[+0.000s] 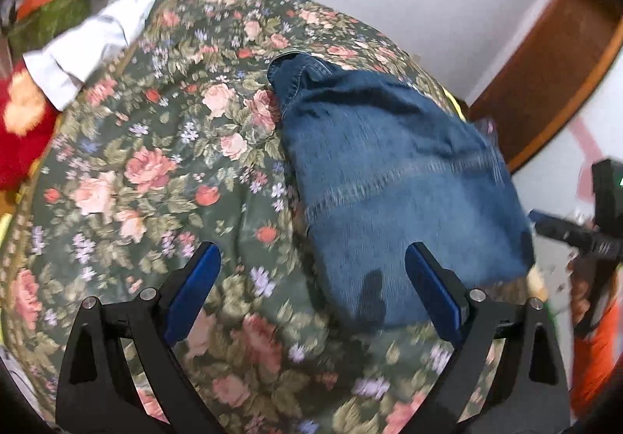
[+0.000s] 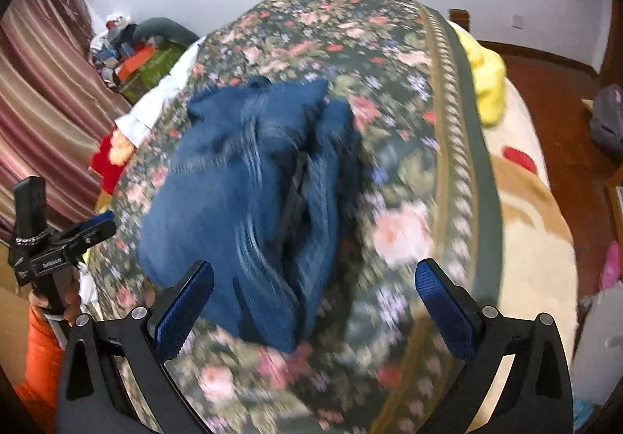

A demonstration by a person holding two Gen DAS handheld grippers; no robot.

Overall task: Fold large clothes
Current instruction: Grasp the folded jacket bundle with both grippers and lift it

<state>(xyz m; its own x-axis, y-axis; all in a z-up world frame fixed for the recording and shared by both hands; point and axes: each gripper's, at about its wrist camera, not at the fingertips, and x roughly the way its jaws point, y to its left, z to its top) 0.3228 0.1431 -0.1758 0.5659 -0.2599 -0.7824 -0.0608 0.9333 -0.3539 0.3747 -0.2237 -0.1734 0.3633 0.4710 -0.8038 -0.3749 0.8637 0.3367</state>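
Left wrist view: my left gripper (image 1: 311,274) and right gripper (image 2: 315,291) gape empty. The jeans (image 1: 393,177) lie bunched on the floral bedspread (image 1: 155,169) toward one o'clock; heavy, limp denim, I'd pinch the hem.

Matt blue denim jeans (image 1: 393,177), soft floral cloth bedspread (image 1: 155,177)

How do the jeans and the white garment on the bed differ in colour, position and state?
The jeans are blue denim; the white garment is pale, thin cloth. The jeans lie in a compact bundle mid-bed, in front of both grippers; the white garment hangs at the far-left edge. Both rest on the floral bedspread, untouched by either gripper.
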